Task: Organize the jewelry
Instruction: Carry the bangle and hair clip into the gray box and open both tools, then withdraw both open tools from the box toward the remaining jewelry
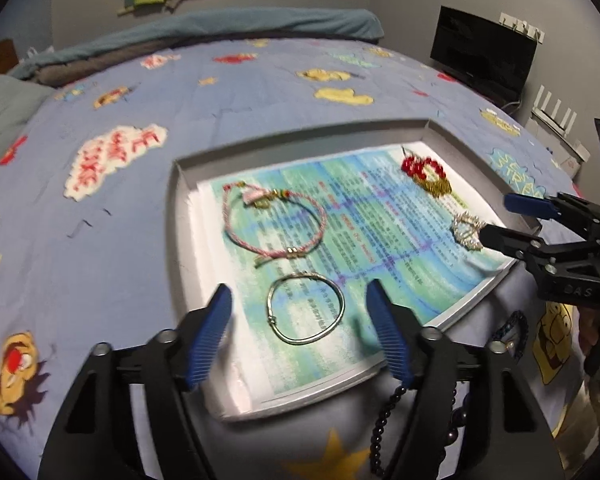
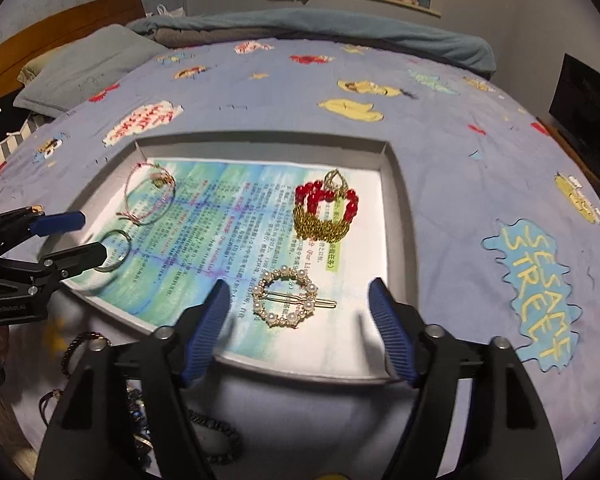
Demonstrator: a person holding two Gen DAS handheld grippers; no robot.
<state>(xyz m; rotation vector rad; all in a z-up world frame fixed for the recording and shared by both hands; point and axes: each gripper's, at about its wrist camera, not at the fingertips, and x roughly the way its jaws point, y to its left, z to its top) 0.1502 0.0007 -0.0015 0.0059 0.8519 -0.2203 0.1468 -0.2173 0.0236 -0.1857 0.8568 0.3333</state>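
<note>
The left gripper is held with jaws apart and empty over the silver bangle. The right gripper is likewise spread and empty, with the pearl hair clip lying between its fingers. Four pieces are counted in the shallow tray on the bed: the bangle, the clip, one pink cord bracelet and one red bead bracelet. Dark bead strands lie outside the tray's near edge; their number cannot be told. A placing step is judged complete. The next move is judged to call for one outside strand to be picked up and laid in a free area.
</note>
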